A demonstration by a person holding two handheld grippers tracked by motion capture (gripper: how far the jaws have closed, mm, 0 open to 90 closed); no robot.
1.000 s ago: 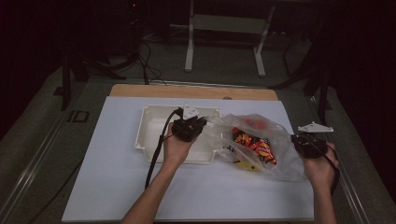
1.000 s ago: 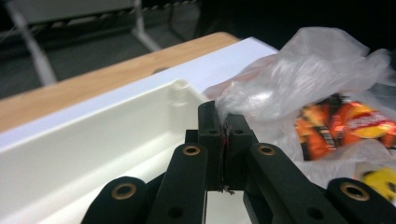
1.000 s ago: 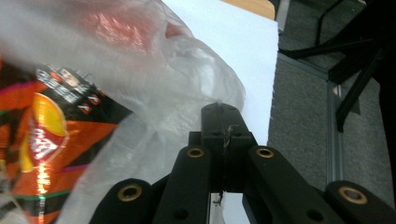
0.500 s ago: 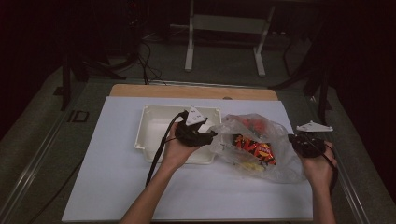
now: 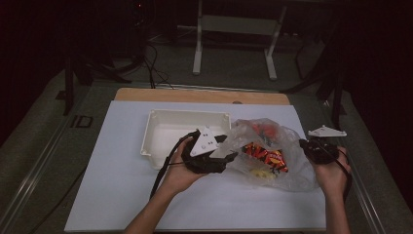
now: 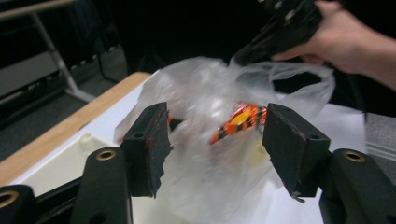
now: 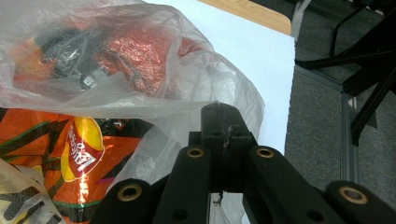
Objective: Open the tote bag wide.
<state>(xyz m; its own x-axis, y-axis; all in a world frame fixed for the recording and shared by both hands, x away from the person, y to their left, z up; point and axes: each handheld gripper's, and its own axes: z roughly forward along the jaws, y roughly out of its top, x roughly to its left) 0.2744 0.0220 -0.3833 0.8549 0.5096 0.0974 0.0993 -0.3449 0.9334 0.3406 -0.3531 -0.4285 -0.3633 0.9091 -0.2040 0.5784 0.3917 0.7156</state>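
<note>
A clear plastic bag (image 5: 292, 170) lies on the white mat, right of a white tray (image 5: 160, 129). Inside it is an orange snack packet (image 5: 263, 155), orange and black in the left gripper view (image 6: 238, 121), with a yellow-and-red logo in the right gripper view (image 7: 79, 149). My left gripper (image 5: 231, 148) points at the bag's left side. Its jaws have just been opening and stand wide (image 6: 215, 140); bag film lies between them, unpressed. My right gripper (image 5: 304, 145) is shut (image 7: 223, 112) on the bag's right edge, which it holds lifted (image 6: 240, 57).
The white mat (image 5: 122, 195) covers the table, with a wooden strip (image 5: 195, 95) along its far edge. The left gripper's cable (image 5: 163, 168) trails toward the person. A metal frame (image 5: 234, 29) stands on the floor beyond, and the table's right edge is close to the right hand.
The left gripper has moved from the tray's right edge toward the bag and risen a little, and its jaws have opened. The bag's left side has shifted. The right hand has stayed put.
</note>
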